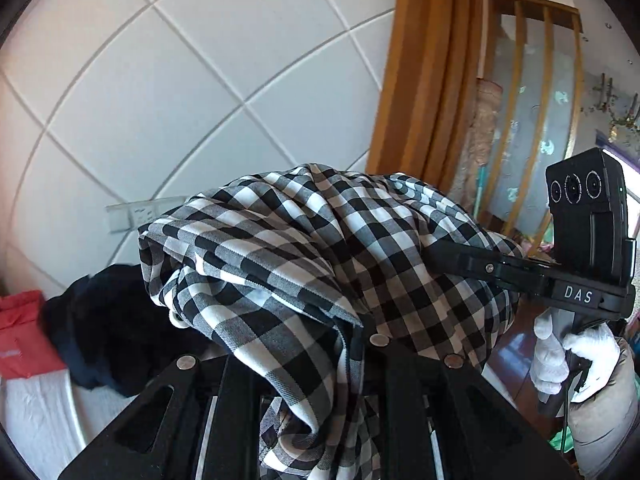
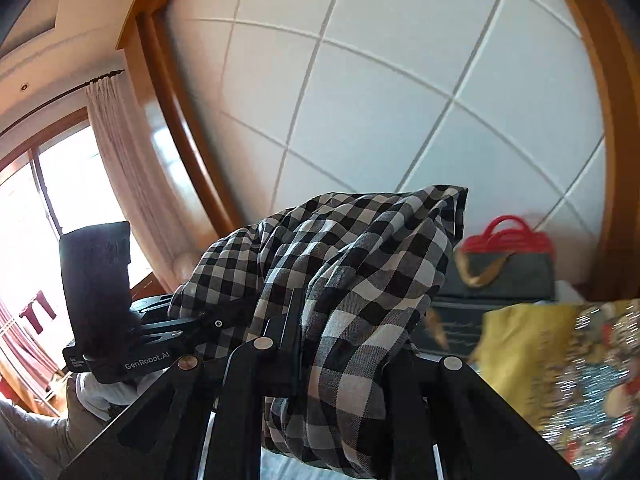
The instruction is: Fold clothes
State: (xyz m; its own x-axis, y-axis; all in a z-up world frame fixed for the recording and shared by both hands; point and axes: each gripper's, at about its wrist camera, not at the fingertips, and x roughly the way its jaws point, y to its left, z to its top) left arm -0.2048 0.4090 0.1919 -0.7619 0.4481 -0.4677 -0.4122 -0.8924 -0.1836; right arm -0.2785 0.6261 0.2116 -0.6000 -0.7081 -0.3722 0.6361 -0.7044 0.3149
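The right gripper (image 1: pixel 436 254) is matte black, with a small silver screw on its arm, white "DAS" lettering at 3 o'clock and a boxy housing bearing three round lenses. A white-gloved hand (image 1: pixel 572 354) emerges from a grey sleeve. The left gripper (image 2: pixel 224 316) is black too, marked "GenRobot.AI", with round silver rivets on its frame.
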